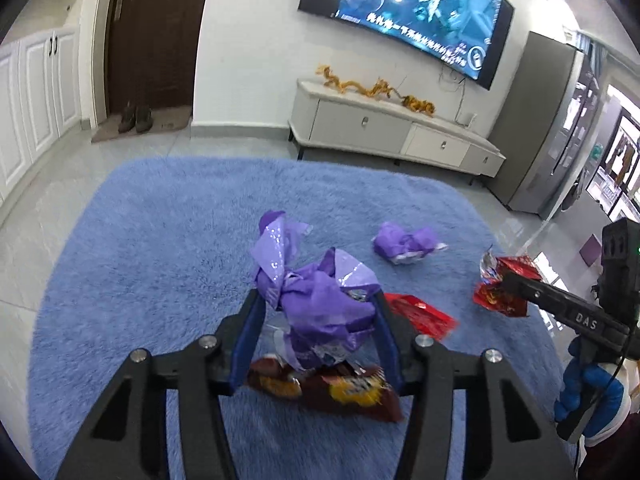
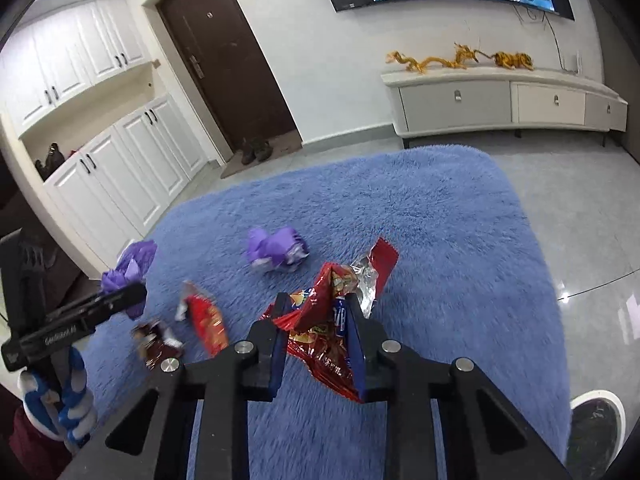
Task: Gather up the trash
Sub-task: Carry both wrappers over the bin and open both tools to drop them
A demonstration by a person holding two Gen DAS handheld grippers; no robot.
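My left gripper is shut on a crumpled purple wrapper and holds it above the blue rug. My right gripper is shut on a red snack bag, also held off the rug; it shows in the left wrist view. On the rug lie a second purple wrapper, a small red wrapper and a dark red snack bag under the left gripper.
A white TV cabinet stands against the far wall under a TV. A grey fridge is at the right. White cupboards and a brown door are at the left. My shoe is at the rug's right edge.
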